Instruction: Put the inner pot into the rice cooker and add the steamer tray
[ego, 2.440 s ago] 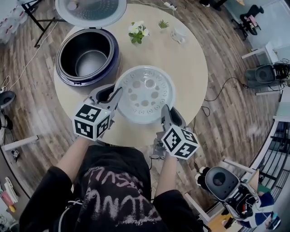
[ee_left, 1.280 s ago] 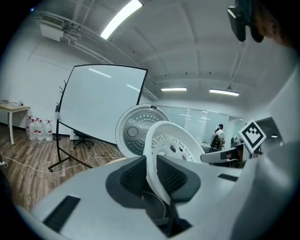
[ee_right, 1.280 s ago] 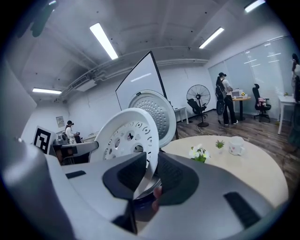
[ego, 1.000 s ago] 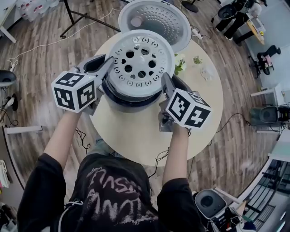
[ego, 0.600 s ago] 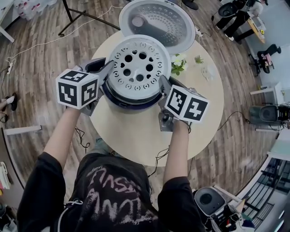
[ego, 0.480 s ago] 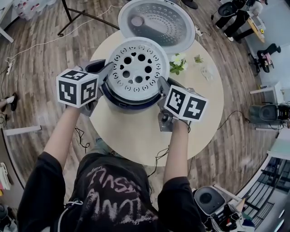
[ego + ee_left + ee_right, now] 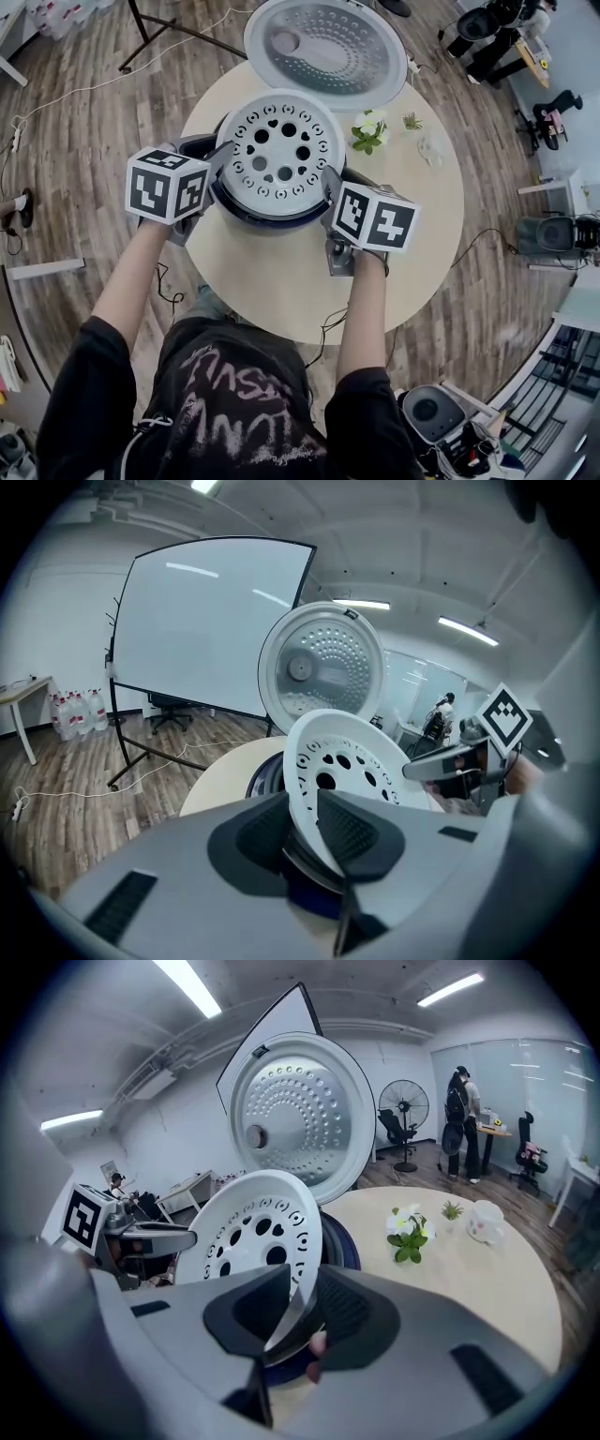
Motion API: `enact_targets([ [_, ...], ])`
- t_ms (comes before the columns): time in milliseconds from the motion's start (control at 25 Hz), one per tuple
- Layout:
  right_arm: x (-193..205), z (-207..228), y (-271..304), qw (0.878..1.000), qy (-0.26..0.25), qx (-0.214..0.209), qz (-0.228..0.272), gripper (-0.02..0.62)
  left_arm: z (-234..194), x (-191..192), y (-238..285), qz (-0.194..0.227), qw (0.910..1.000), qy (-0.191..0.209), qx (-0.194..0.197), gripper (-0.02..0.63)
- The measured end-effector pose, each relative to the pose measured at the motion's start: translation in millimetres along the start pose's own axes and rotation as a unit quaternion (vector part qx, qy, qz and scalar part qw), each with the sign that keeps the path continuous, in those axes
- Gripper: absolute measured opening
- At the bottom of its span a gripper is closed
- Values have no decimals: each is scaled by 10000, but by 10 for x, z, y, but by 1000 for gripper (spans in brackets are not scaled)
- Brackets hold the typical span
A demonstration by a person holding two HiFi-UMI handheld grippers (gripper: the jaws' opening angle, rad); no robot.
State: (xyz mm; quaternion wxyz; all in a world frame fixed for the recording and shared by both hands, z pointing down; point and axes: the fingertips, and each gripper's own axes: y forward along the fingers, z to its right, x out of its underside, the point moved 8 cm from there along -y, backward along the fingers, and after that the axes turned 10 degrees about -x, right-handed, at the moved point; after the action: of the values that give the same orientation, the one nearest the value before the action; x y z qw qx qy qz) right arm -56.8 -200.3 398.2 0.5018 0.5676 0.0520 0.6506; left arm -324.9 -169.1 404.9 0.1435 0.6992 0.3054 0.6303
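Observation:
A white perforated steamer tray [image 7: 281, 150] sits level over the mouth of the dark blue rice cooker [image 7: 246, 216], whose silver lid [image 7: 328, 42] stands open behind it. My left gripper [image 7: 223, 155] has the tray's left rim between its pads, and its jaws are opening. My right gripper [image 7: 328, 183] is shut on the right rim. In the left gripper view the tray [image 7: 347, 771] runs between the left gripper's [image 7: 305, 822] pads. The right gripper view shows the tray's [image 7: 248, 1232] edge pinched in the right gripper [image 7: 302, 1312]. The tray hides the inner pot.
The round beige table [image 7: 281, 281] carries white flowers [image 7: 368, 131], a small green plant [image 7: 410, 122] and a white cup [image 7: 431, 148] to the right of the cooker. Wooden floor surrounds the table.
Both grippers carried the tray from the table's front up over the cooker. Over the last second they sank with it onto the cooker's mouth.

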Motion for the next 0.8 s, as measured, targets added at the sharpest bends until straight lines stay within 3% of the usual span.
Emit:
enact_targets([
  [360, -2, -2, 88, 9990, -349, 260, -104, 110, 4, 20, 75, -103, 9994, 335, -58, 133],
  [800, 28, -38, 127, 9984, -516, 195, -105, 182, 16, 53, 109, -126, 9981, 571, -170, 178],
])
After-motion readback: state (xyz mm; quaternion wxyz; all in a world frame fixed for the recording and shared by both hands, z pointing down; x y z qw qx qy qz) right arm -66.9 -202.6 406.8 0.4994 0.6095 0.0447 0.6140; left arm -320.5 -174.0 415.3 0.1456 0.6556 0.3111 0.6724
